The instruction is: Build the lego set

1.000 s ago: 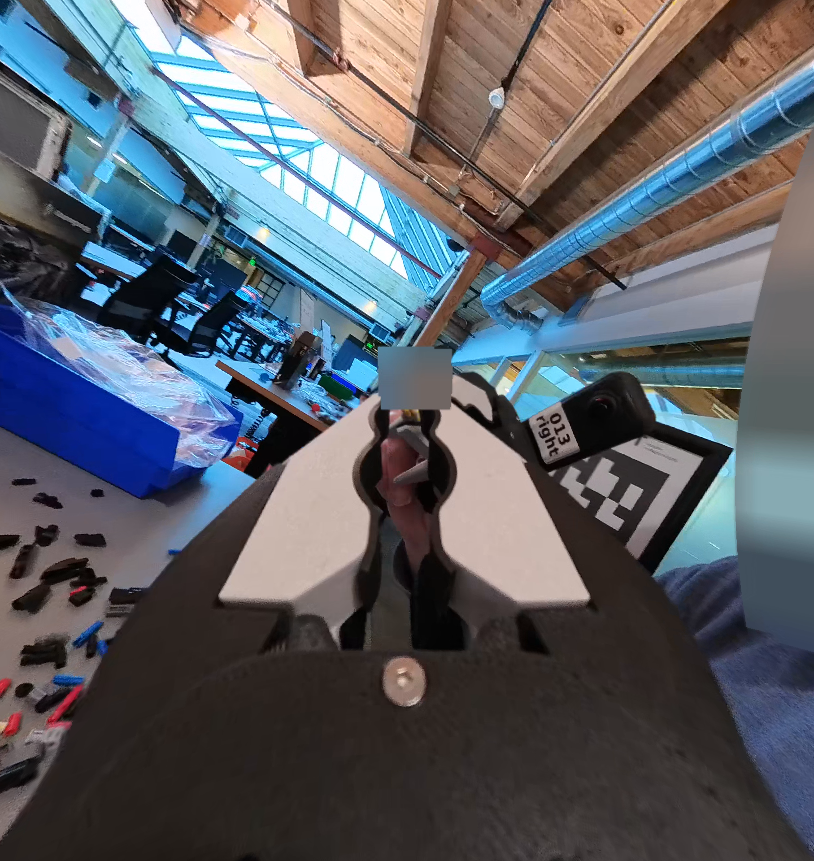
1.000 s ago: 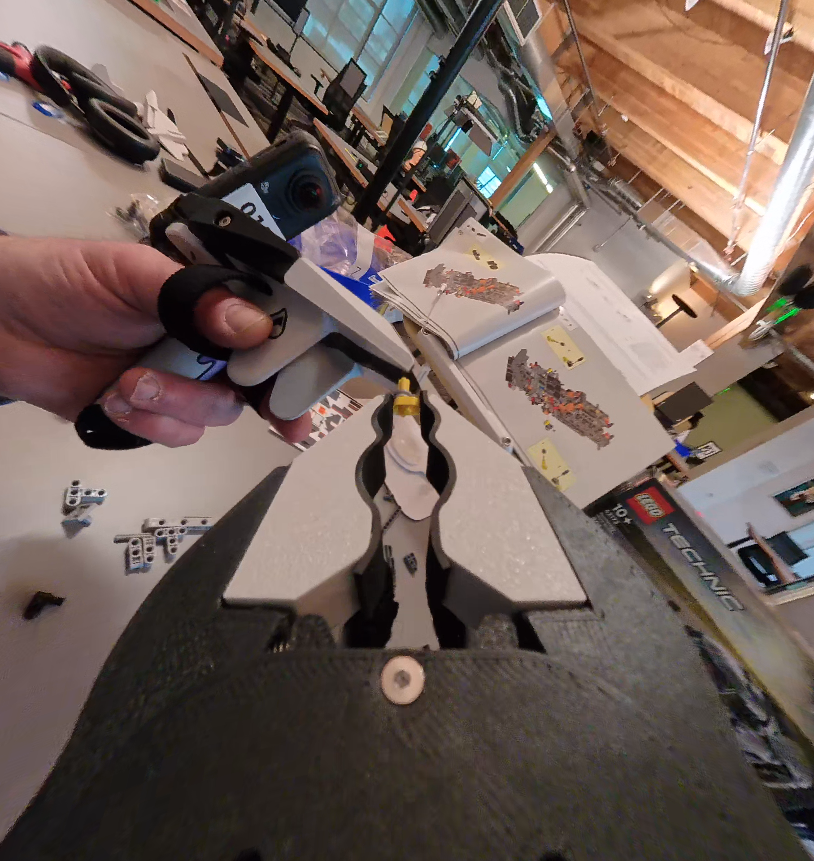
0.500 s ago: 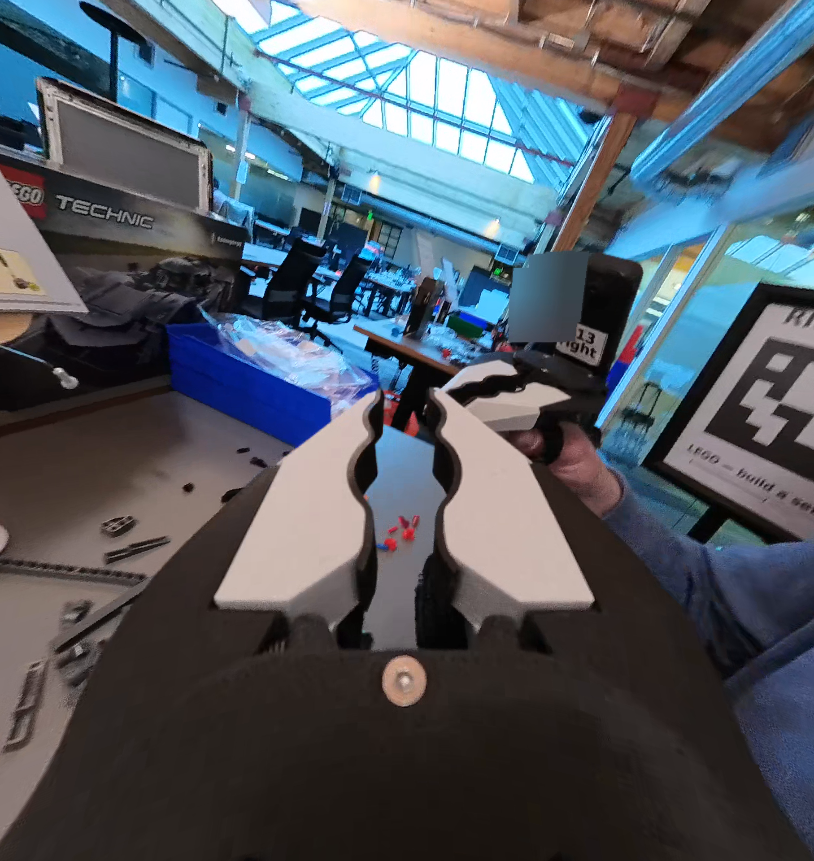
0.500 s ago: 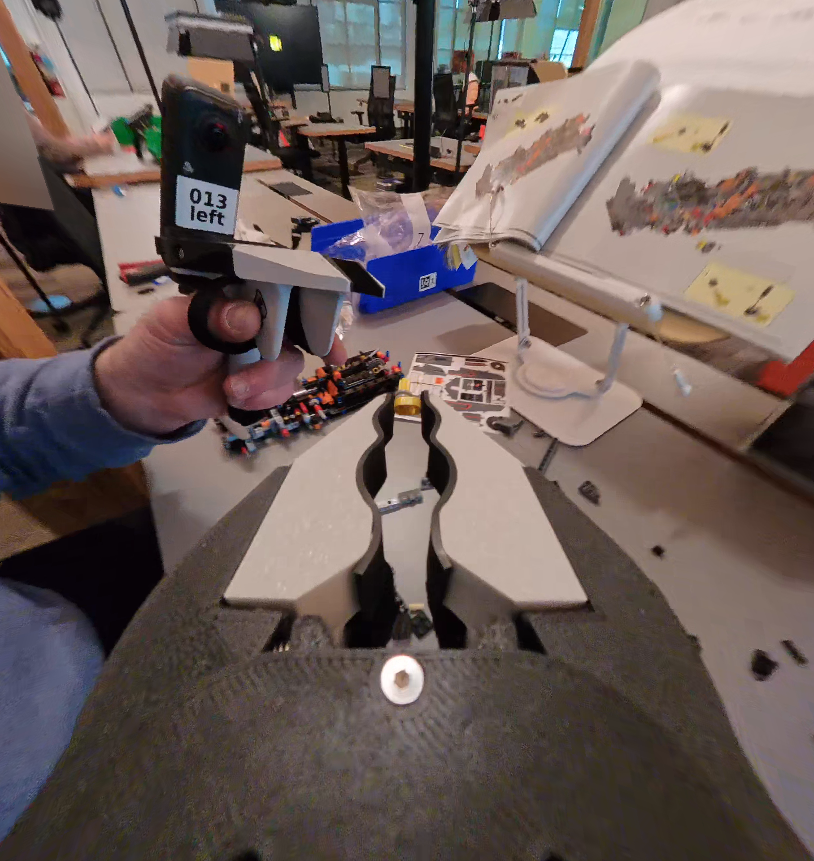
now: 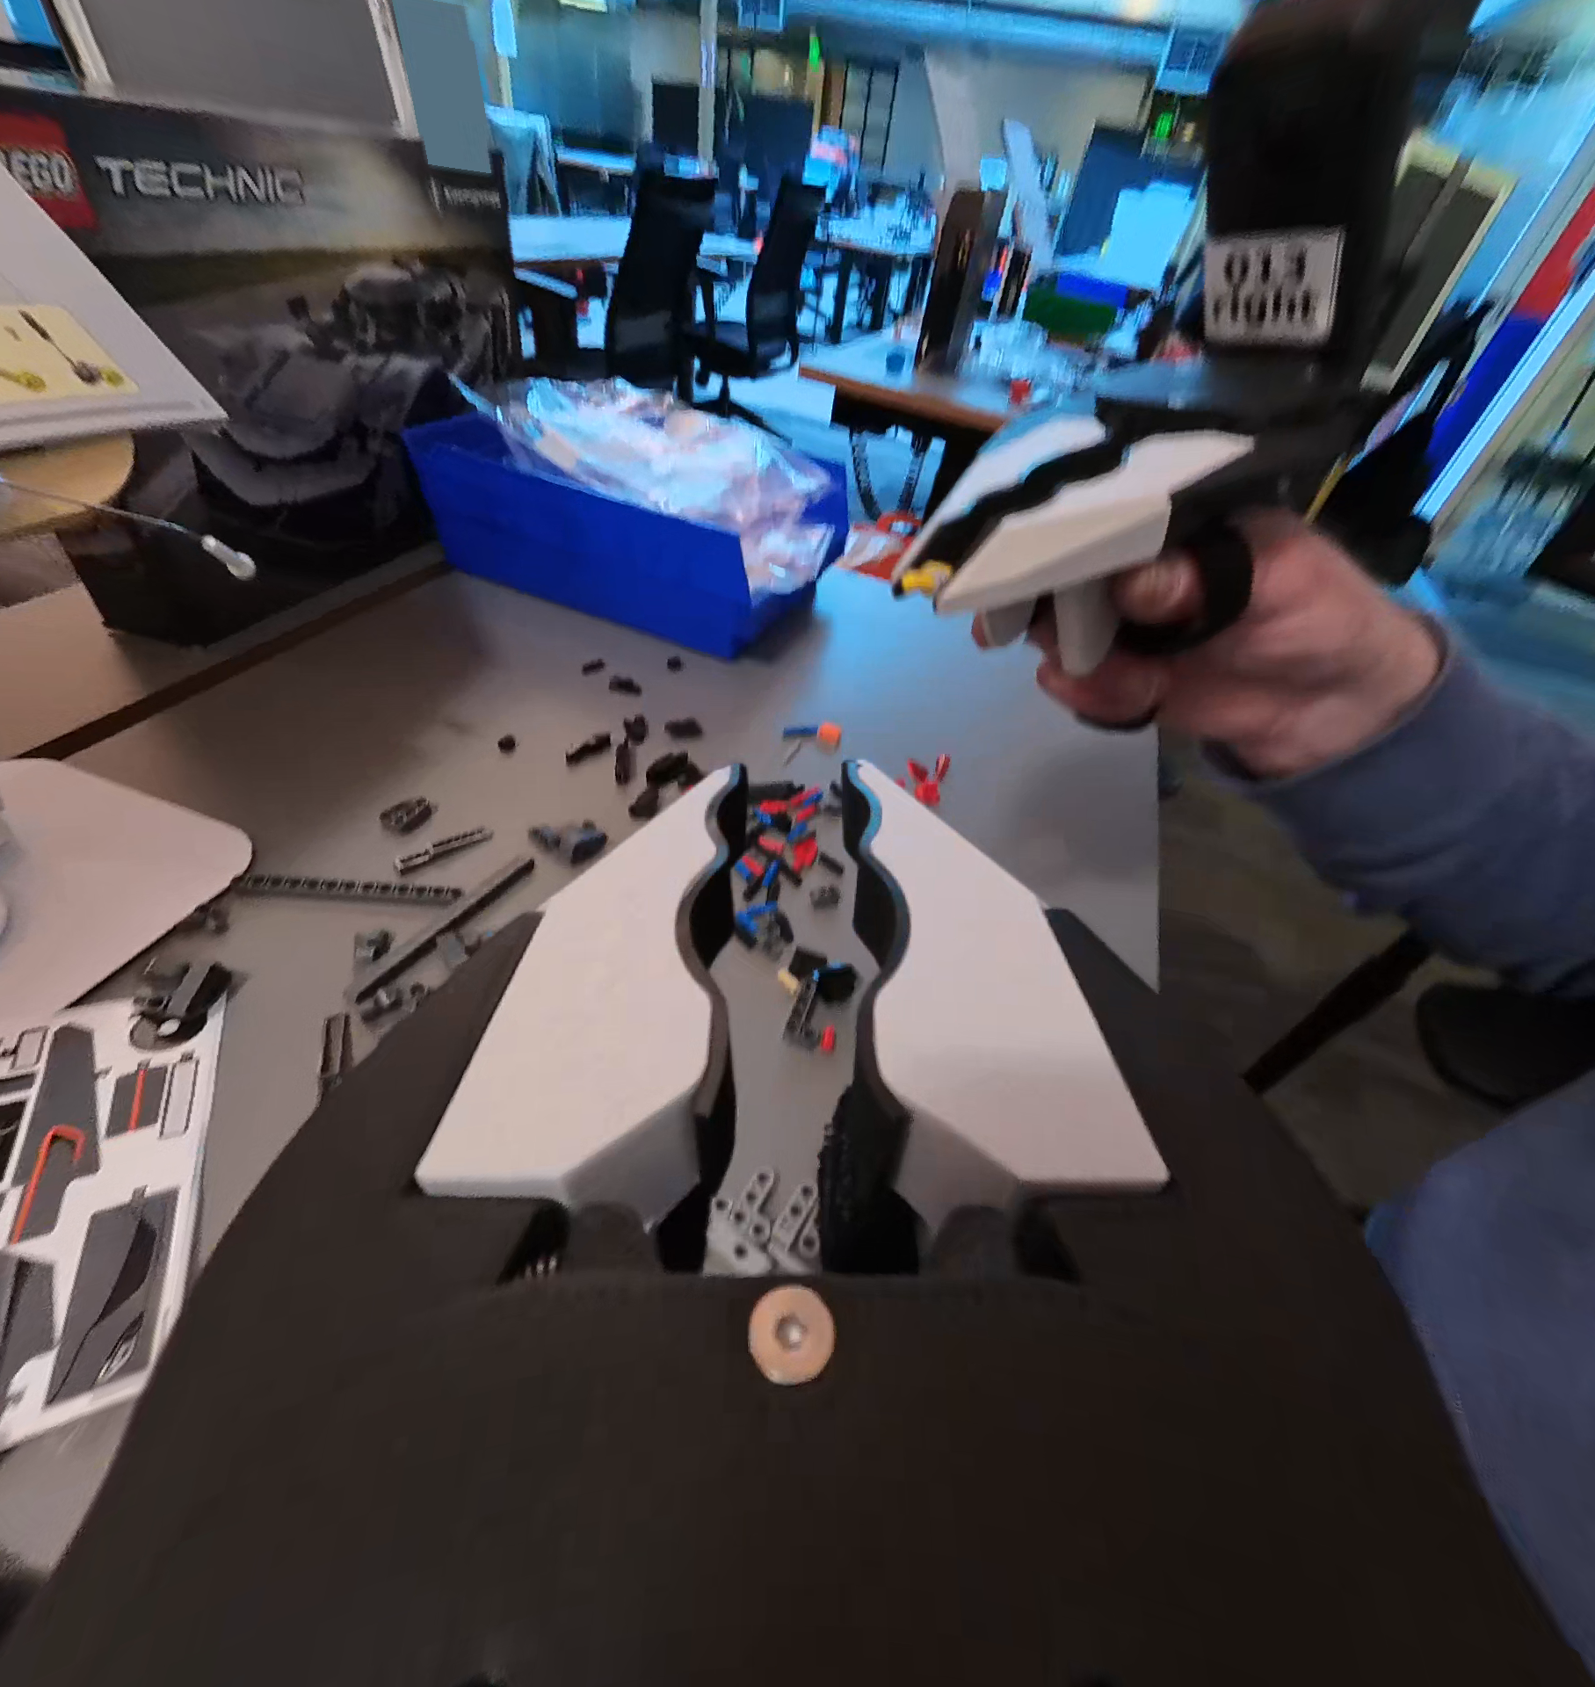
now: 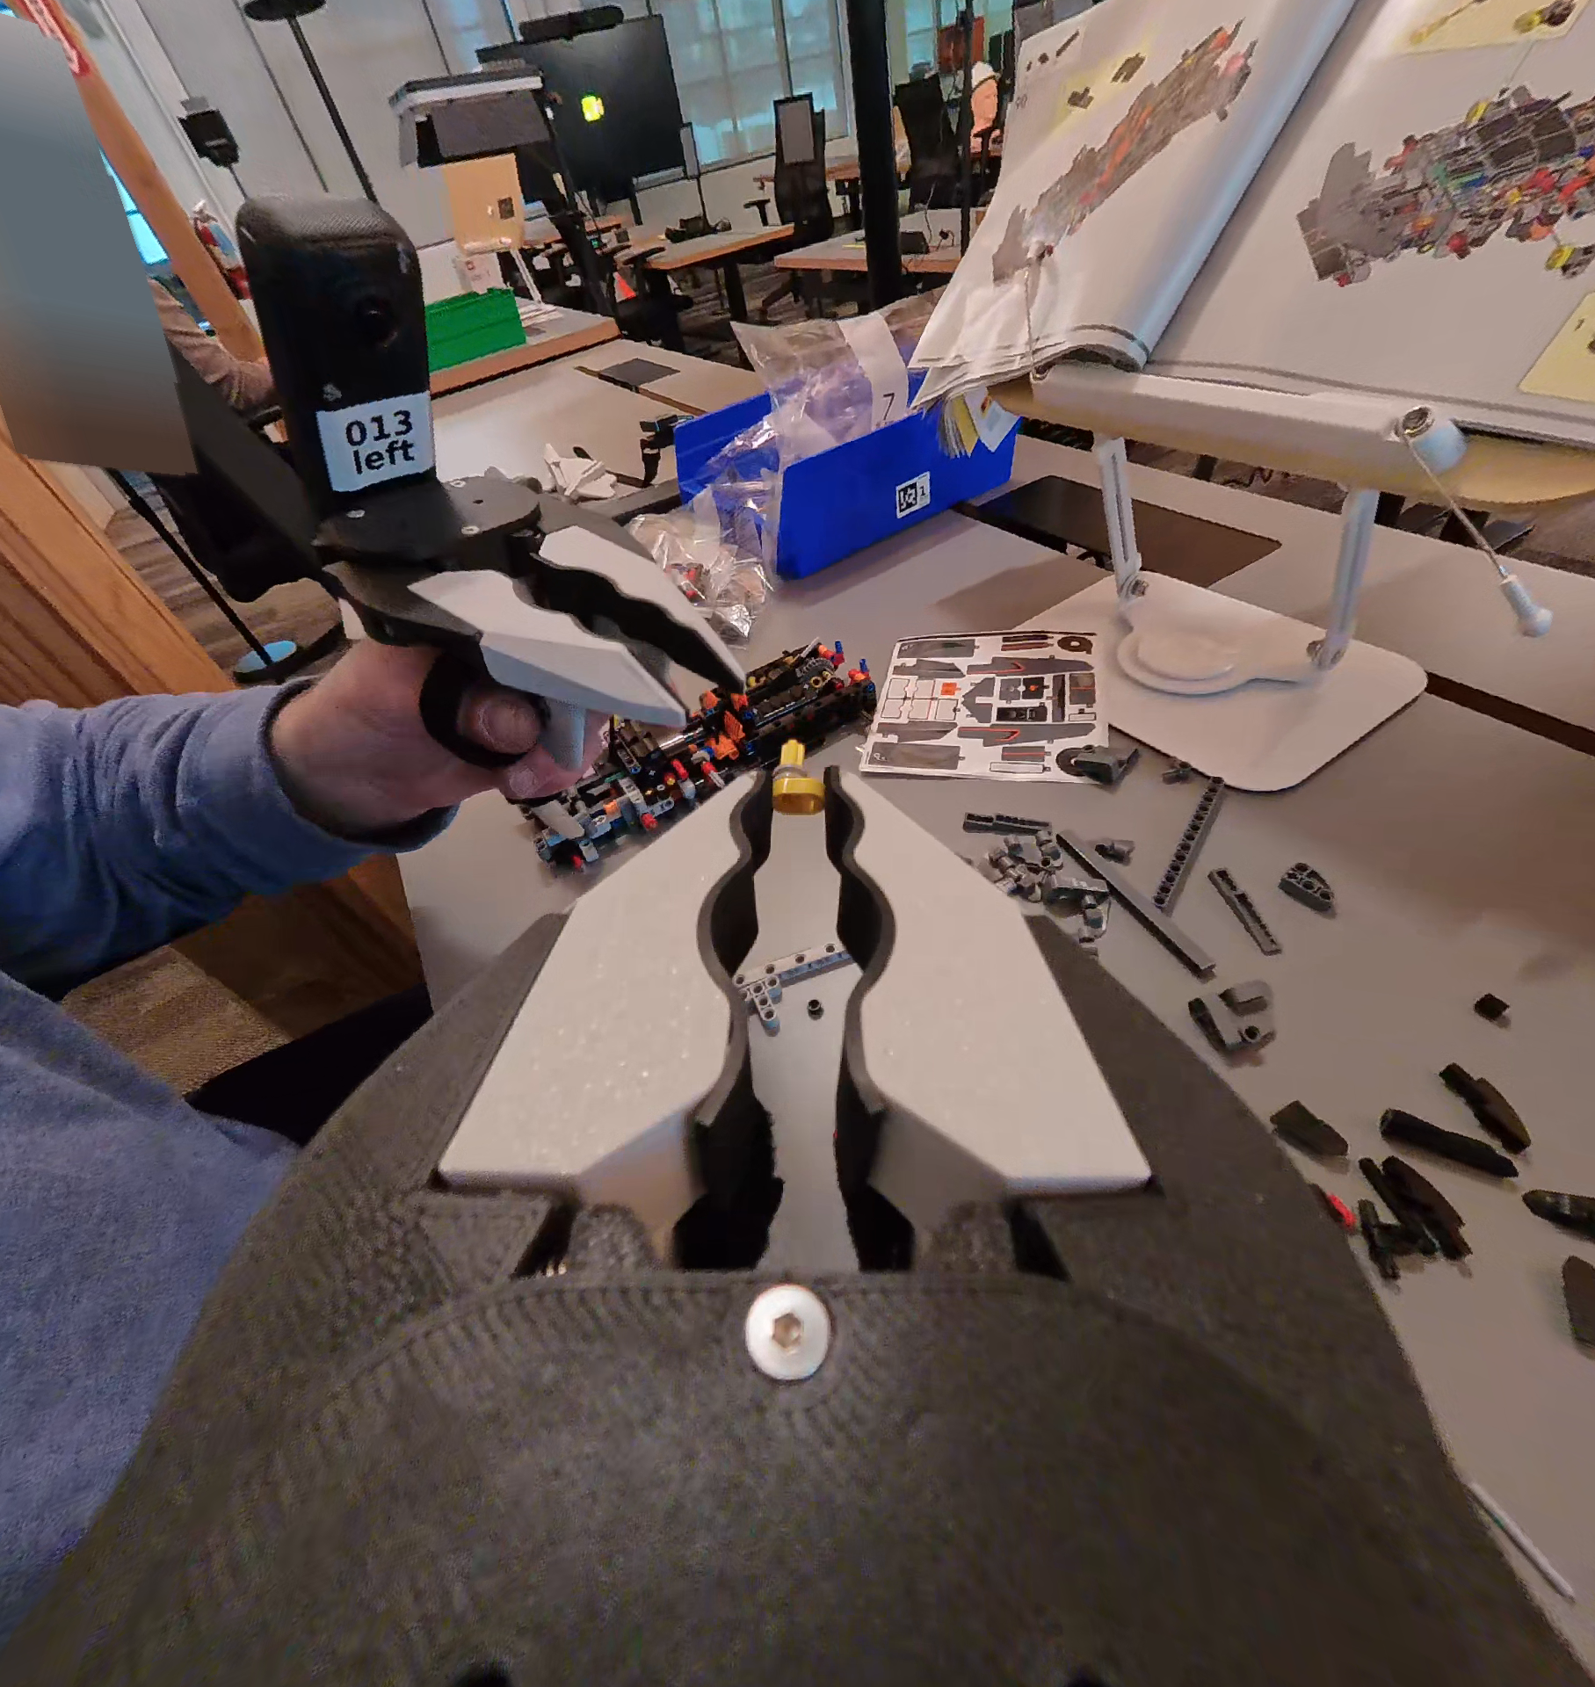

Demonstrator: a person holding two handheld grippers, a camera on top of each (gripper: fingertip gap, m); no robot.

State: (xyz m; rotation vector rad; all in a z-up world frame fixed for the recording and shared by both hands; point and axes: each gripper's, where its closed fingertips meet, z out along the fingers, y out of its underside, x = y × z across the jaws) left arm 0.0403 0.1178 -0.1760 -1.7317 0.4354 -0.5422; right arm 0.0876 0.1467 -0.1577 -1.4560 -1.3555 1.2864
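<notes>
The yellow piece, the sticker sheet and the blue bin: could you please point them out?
yellow piece [image 6: 789,791]: right wrist view, its round head.
sticker sheet [image 6: 985,707]: right wrist view, its middle.
blue bin [image 5: 592,557]: left wrist view, its front wall.

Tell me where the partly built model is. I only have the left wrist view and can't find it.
Observer: The partly built model lies on the table, next to the sticker sheet, near the left gripper.
Operator: What's the right gripper pinching? It's a blur here.
Observer: The right gripper is shut on a small yellow piece at its fingertips.
Operator: Is the manual open?
Observer: Yes, the instruction book lies open on its stand.
</notes>
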